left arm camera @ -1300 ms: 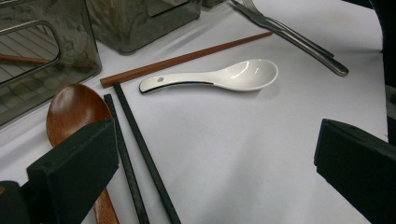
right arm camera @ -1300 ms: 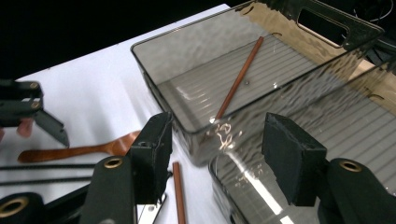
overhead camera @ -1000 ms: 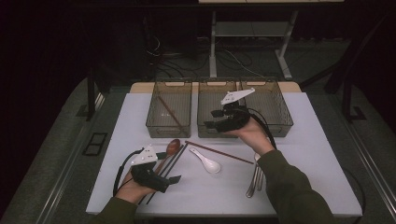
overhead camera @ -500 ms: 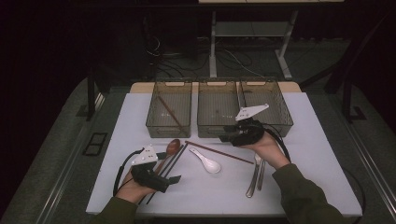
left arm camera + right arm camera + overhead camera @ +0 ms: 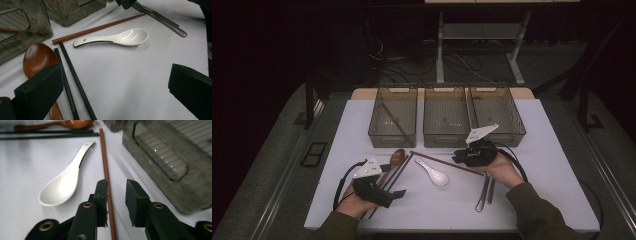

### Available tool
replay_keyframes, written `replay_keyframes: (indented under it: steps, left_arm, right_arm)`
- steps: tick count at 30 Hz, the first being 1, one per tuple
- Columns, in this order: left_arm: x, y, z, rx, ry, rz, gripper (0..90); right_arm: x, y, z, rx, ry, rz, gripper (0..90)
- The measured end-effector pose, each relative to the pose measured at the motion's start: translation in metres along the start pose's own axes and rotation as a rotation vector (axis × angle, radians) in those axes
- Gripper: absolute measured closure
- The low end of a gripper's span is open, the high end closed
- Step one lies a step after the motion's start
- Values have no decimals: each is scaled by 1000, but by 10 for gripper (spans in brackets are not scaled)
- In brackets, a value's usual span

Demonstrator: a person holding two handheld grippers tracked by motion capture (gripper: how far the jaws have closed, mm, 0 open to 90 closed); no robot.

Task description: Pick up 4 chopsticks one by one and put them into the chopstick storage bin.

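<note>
Your right tongs sit low over the white counter, and their jaws have just been closing, with the brown chopstick lying between them. In the right gripper view it runs along the inner face of the left jaw, while a clear gap remains to the other jaw, so the pads do not yet press it from both sides. That chopstick lies flat on the counter, just in front of the middle mesh bin, and slants past the handle of the white ceramic spoon. Your left tongs rest spread wide and grasp nothing, with the two black chopsticks and the wooden spoon just beside their left jaw. A second brown chopstick lies in the left mesh bin. Metal cutlery, probably two pieces, lies near your right wrist. No brand, label or writing can be read on anything here.
</note>
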State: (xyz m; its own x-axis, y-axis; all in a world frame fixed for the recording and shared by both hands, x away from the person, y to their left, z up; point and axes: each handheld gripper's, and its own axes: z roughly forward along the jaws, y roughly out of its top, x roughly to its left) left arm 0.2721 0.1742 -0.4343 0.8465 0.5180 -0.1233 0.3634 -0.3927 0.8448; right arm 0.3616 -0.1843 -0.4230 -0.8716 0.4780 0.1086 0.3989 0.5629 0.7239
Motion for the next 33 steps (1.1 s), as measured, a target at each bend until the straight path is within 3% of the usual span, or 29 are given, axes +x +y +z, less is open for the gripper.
replay_keyframes:
  steps: [14, 33]
  left_arm:
    - [0, 0, 1, 0, -4, 1, 0]
    - [0, 0, 1, 3, -7, 3, 0]
  right_arm:
    - [3, -8, 20, 87, 6, -42, 782]
    - [5, -8, 25, 107, -9, -118, 850]
